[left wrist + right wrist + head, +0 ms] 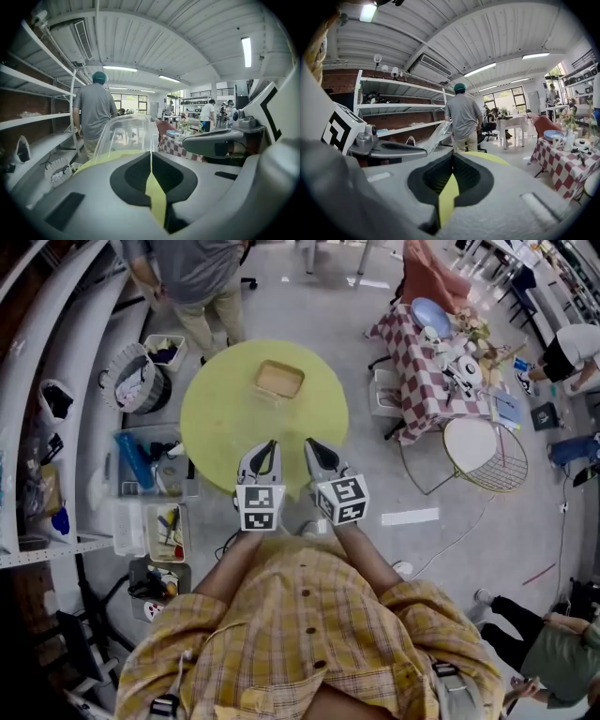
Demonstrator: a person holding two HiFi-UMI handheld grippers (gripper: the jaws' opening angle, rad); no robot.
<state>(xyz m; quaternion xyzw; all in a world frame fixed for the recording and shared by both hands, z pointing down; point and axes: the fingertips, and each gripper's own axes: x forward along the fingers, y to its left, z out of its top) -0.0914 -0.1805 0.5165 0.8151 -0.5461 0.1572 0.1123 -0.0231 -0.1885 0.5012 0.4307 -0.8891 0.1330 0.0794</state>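
Observation:
A round yellow-green table stands in front of me. On its far half sits a clear plastic box with something tan inside; the same clear box rises just past the left jaws. My left gripper and right gripper hover side by side over the table's near edge, short of the box. Both are shut with nothing between the jaws. In the left gripper view the left gripper has its pads meeting, and so does the right gripper in its own view.
A person in a grey shirt stands beyond the table. Shelves run along the left, with a basket and bins on the floor. At the right are a checked-cloth table and a white wire side table.

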